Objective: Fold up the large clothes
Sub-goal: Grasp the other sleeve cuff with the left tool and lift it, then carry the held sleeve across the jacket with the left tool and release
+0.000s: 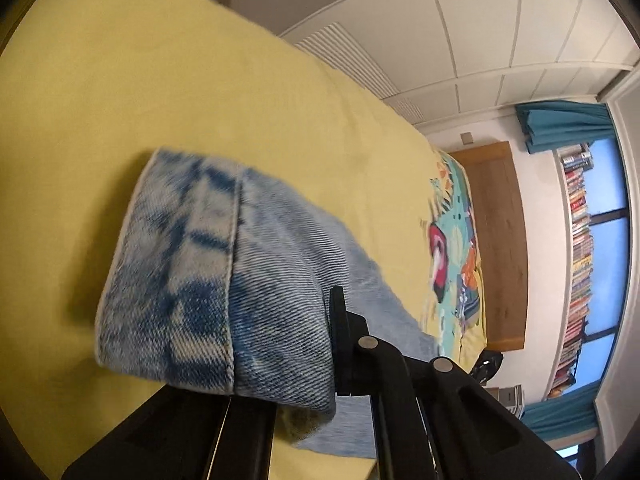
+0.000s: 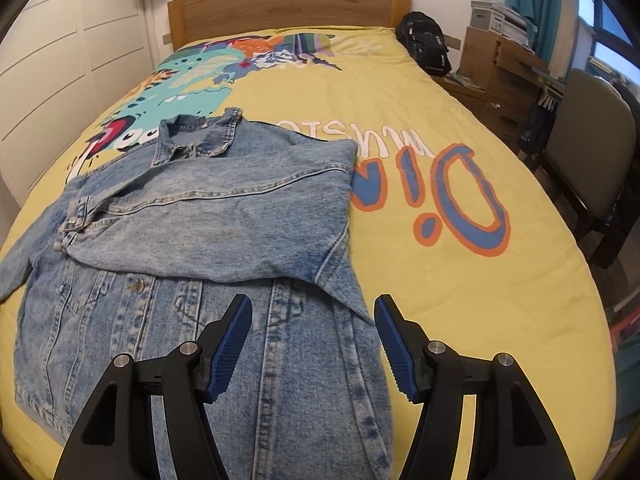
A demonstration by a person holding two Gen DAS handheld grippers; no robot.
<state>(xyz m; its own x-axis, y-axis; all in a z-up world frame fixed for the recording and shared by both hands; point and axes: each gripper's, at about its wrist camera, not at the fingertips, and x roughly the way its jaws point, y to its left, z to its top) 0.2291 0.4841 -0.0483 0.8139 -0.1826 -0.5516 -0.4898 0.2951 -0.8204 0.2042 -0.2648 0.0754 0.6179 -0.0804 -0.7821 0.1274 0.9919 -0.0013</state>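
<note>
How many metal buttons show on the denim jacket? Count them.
2: one button on the denim jacket front panel, one button on the folded sleeve's cuff. Others may be hidden.

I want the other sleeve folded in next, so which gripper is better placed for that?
Left. The left gripper is already shut on a denim cuff, while the right gripper hangs open above the jacket.

A bed (image 2: 460, 300) with a wooden headboard (image 2: 288, 6) wears a yellow cover printed with cartoon creatures and big letters. A denim jacket (image 2: 208, 216) lies flat on it, one sleeve folded across. A black backpack (image 2: 424, 42) rests at the far corner.
</note>
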